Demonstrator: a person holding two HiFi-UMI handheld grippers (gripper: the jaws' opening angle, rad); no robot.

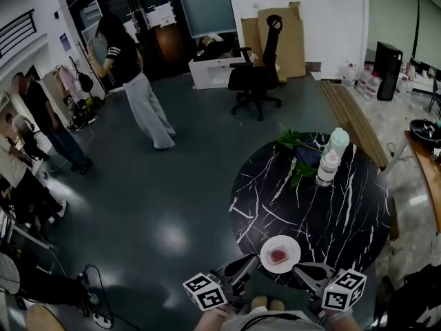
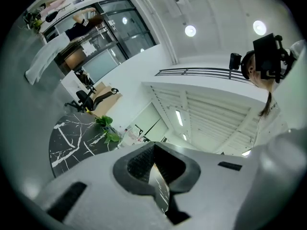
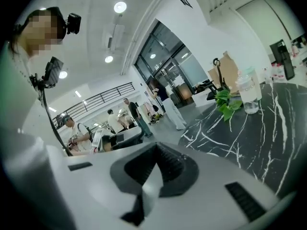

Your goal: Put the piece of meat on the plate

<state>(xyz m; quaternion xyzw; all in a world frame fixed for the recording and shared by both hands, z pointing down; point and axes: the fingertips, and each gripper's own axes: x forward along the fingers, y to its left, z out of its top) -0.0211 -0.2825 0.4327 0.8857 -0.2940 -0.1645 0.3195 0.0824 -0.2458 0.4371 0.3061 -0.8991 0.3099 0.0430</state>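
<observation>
The meat [image 1: 278, 256] lay on the plate [image 1: 292, 245] at the table's [image 1: 310, 205] near edge. My left gripper [image 1: 249, 261] and right gripper [image 1: 302, 270] were closed, empty; I'd back away without nudging its rim.

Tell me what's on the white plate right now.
One flat piece of red meat lies on the white plate, about in its middle, with bare rim all round. Nothing else shows on it. The plate surface under the meat is covered.
</observation>
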